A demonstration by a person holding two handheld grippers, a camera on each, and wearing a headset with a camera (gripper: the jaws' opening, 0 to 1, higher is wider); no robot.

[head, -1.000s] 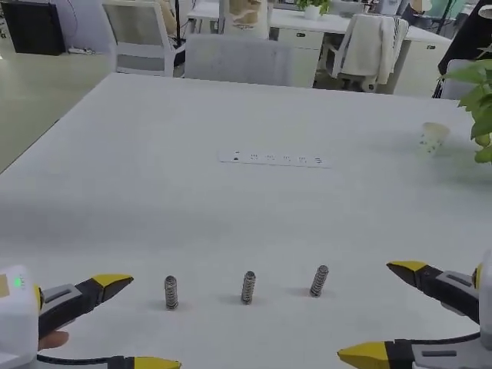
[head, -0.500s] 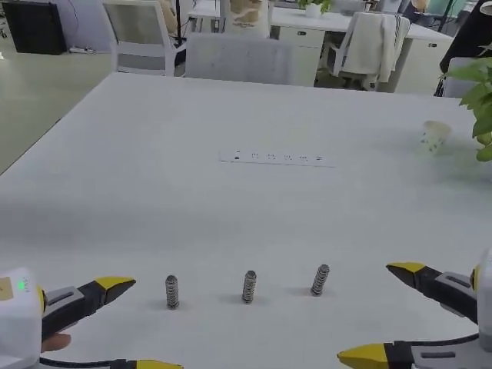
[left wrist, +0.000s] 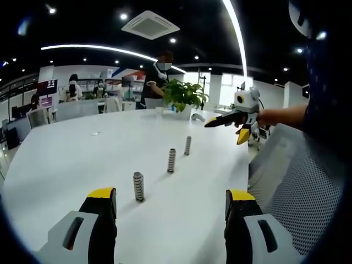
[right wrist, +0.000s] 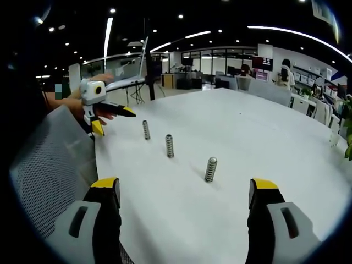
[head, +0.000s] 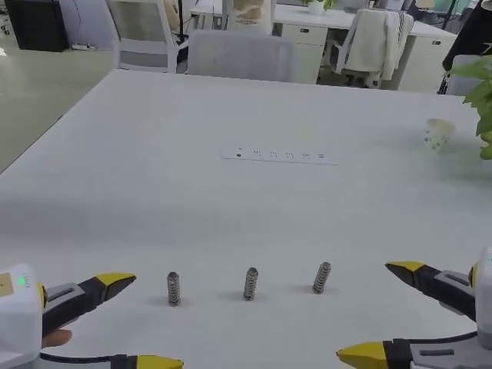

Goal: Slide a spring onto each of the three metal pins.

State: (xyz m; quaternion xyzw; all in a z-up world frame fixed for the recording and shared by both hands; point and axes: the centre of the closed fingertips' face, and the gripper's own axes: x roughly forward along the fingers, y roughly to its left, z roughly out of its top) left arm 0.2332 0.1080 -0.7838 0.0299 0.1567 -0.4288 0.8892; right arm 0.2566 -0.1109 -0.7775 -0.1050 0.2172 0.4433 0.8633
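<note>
Left spring, middle spring and right spring stand upright in a row on the table, the row running between the tools. Left tool and right tool both gape wide, empty (each nearest its own end spring).

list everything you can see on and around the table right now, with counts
springs: 3, silvery grey, standing in a row at the near part of the table, between the two grippers
table: 1, white, under everything
power strip: 1, white, flat at mid table
paper cup: 1, pale, far right of the table
plant: 1, green, at the right edge near the cup
chairs: at least 3, grey and white, beyond the far edge
garment: 1, pale, over one chair back
left gripper: 1, black with yellow tips, open, near left
right gripper: 1, same colours, open, near right
</note>
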